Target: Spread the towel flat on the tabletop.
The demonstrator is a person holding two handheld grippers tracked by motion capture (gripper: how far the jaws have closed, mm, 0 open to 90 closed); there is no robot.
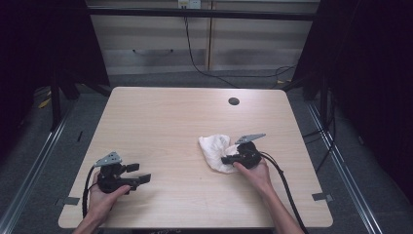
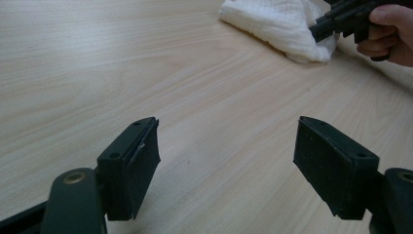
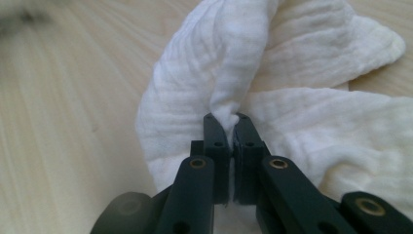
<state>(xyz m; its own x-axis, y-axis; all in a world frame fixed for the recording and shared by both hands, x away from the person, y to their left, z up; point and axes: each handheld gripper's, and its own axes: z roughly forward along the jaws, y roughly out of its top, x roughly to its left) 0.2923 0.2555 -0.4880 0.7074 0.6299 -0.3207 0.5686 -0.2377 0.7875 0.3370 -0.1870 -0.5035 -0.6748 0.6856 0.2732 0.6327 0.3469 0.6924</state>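
A crumpled white cloth (image 1: pixel 214 150) lies on the wooden table (image 1: pixel 165 126), right of the middle. My right gripper (image 1: pixel 227 159) is shut on a fold of the white cloth (image 3: pixel 219 73), its jaws pinched together on the fabric in the right gripper view. My left gripper (image 1: pixel 139 173) rests near the front left of the table, held by a hand, jaws wide apart with bare wood between them. From the left gripper view the cloth (image 2: pixel 277 24) sits far ahead, with the right gripper (image 2: pixel 321 27) and the hand (image 2: pixel 389 34) holding it at its right side.
A round dark hole (image 1: pixel 234 101) sits near the table's back edge. Cables trail from both grippers toward the front edge. Beyond the table are a grey floor, dark frame posts and a pale cabinet.
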